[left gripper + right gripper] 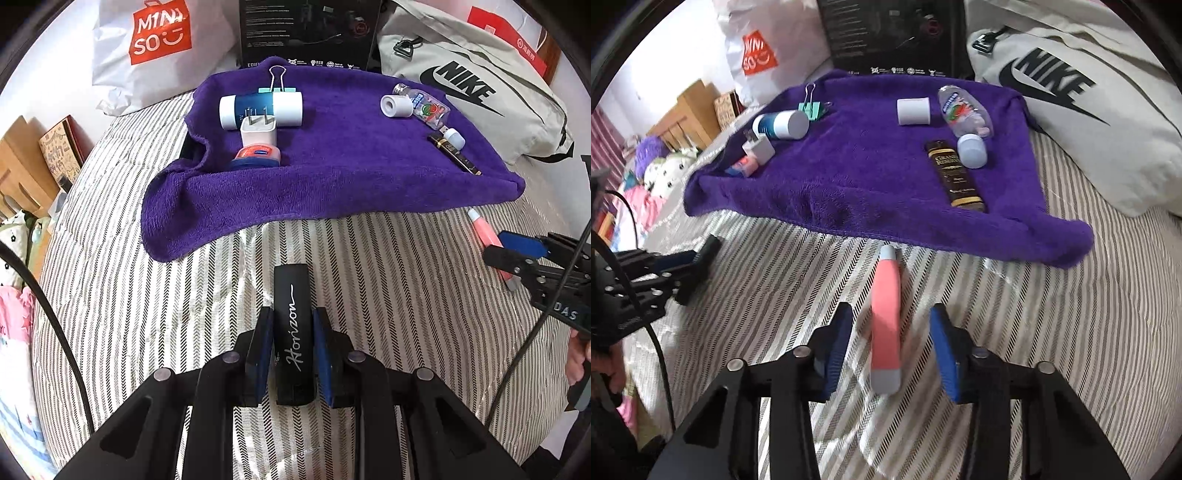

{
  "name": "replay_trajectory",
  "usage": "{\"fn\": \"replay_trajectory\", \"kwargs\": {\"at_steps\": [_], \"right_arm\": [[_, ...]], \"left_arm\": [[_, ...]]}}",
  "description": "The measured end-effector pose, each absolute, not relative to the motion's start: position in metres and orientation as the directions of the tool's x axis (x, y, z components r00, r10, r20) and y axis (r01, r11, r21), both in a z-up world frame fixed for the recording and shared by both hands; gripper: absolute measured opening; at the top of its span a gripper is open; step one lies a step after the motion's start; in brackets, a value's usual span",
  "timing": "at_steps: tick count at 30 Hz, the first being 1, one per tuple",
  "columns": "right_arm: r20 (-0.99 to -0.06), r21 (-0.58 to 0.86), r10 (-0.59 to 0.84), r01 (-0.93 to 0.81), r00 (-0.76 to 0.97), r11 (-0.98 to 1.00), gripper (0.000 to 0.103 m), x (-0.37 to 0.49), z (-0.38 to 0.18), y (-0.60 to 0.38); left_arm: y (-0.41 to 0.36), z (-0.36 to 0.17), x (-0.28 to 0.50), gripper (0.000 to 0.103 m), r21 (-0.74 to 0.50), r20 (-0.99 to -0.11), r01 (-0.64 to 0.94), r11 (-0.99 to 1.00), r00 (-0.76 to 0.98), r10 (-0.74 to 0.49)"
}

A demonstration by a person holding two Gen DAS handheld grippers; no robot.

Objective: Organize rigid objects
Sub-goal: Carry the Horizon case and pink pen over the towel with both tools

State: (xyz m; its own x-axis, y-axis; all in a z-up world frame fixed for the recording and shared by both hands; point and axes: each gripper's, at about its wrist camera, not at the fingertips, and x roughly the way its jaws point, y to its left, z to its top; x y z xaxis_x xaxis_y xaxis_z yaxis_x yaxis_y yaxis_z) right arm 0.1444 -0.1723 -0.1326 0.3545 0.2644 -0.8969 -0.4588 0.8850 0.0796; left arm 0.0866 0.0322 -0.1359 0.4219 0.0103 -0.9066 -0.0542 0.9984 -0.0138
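Observation:
A purple towel [332, 177] lies on the striped bed and carries small items: a blue-and-white tube [260, 110], a white charger [258, 134], a binder clip [277, 83], a white cap [396, 106], a clear bottle [428, 109] and a dark brown tube [955, 177]. My left gripper [291, 354] is shut on a black "Horizon" case [293, 332] resting on the bedding in front of the towel. My right gripper [892, 343] is open, its pads on either side of a pink tube [885, 321] lying on the bedding, not touching it.
A Miniso bag [159, 48], a black box [306, 33] and a grey Nike bag [472, 88] stand behind the towel. Soft toys [665, 166] and wooden furniture [690, 110] are at the left. The right gripper shows in the left wrist view [517, 254].

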Motion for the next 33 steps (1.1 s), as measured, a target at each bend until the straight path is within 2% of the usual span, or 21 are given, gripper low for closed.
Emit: {"fn": "replay_trajectory", "kwargs": {"at_steps": [5,10,13,18,24,30,33], "right_arm": [[-0.885,-0.02,0.2,-0.465,0.419,0.885,0.037,0.135,-0.136,-0.161],[-0.882,0.004,0.211,-0.44,0.422,0.898,0.035,0.135,-0.135,-0.165],[-0.891,0.0,0.201,-0.444,0.407,0.896,0.024,0.135,-0.134,-0.164],[-0.88,-0.041,0.18,-0.447,0.44,0.894,0.023,0.13,-0.135,-0.157],[-0.874,-0.017,0.192,-0.424,0.446,0.905,0.025,0.131,-0.136,-0.159],[-0.886,-0.045,0.166,-0.437,0.433,0.898,0.021,0.128,-0.135,-0.154],[-0.882,-0.01,0.193,-0.426,0.431,0.905,0.022,0.13,-0.136,-0.159]], "left_arm": [[0.033,-0.136,0.087,0.022,-0.007,-0.9,-0.052,0.999,0.435,0.017],[0.031,-0.135,0.083,0.022,-0.011,-0.895,-0.052,0.999,0.445,0.013],[0.031,-0.136,0.082,0.022,-0.014,-0.892,-0.055,0.998,0.453,0.012],[0.031,-0.136,0.081,0.022,-0.016,-0.886,-0.06,0.998,0.464,0.013],[0.031,-0.136,0.079,0.022,-0.018,-0.883,-0.068,0.998,0.469,0.016],[0.032,-0.135,0.078,0.022,-0.026,-0.878,-0.057,0.998,0.479,0.004],[0.033,-0.135,0.078,0.021,-0.027,-0.878,-0.045,0.999,0.479,-0.003]]}}
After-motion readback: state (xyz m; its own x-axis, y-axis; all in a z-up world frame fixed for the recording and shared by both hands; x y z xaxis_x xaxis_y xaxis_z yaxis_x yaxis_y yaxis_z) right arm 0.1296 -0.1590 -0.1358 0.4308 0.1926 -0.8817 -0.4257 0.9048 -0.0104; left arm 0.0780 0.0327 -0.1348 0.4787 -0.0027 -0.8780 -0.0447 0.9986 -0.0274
